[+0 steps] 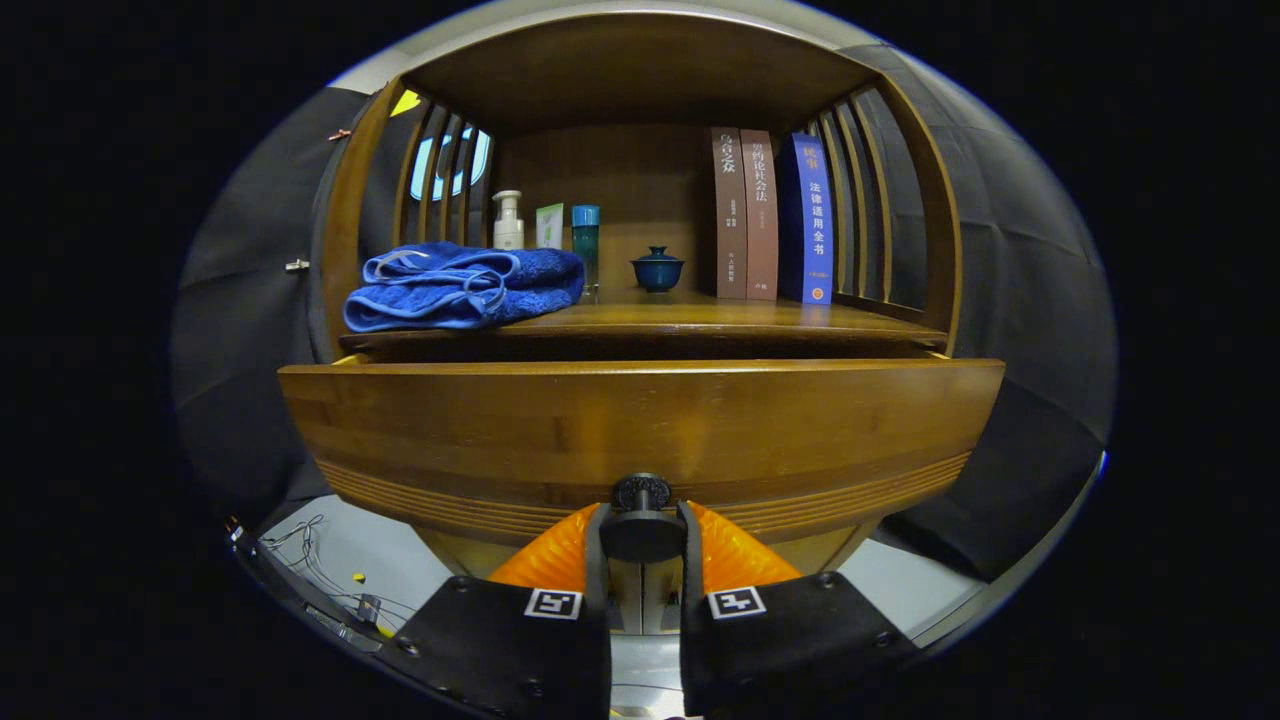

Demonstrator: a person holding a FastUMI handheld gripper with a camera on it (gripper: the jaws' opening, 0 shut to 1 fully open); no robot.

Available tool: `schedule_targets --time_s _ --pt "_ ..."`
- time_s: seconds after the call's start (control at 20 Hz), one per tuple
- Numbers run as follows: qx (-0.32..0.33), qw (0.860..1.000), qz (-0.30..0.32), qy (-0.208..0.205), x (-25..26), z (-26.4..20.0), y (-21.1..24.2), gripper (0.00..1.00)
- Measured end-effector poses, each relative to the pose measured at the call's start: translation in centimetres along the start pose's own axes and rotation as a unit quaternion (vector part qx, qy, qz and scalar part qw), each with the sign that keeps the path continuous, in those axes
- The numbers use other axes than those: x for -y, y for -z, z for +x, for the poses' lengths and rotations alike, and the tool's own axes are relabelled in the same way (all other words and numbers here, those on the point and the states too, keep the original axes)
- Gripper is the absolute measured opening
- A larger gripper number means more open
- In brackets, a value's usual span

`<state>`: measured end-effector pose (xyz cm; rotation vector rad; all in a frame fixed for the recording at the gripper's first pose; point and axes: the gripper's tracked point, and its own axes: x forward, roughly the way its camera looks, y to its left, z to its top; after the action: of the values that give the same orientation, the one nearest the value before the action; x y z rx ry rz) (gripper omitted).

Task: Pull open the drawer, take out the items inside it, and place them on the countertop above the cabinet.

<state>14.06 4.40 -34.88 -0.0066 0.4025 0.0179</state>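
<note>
Now tool (641,528) clamped on knob (641,492); drawer (640,425) ajar (contents hidden behind front).

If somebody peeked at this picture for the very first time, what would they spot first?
Probably the big wooden drawer front, pulled a little way out, with the gripper shut on its dark round knob. Next comes the folded blue towel on the countertop above, and three upright books standing beyond a small blue lidded cup.
</note>
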Motion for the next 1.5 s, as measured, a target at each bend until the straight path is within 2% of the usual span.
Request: schedule_targets --time_s 0.55,1.05,1.2,1.4,1.5 --pt "-0.01 1.0 -0.002 -0.008 0.5 -8.2 2.9 0.31" --pt "-0.004 1.0 -0.009 -0.005 0.5 -8.8 3.6 0.32" --pt "-0.007 1.0 0.018 -0.018 0.6 -9.5 2.6 0.49" --pt "-0.002 1.0 0.012 -0.014 1.4 -11.4 0.3 1.0" --pt "-0.007 1.0 0.016 -0.019 1.5 -12.2 -1.0 1.0"
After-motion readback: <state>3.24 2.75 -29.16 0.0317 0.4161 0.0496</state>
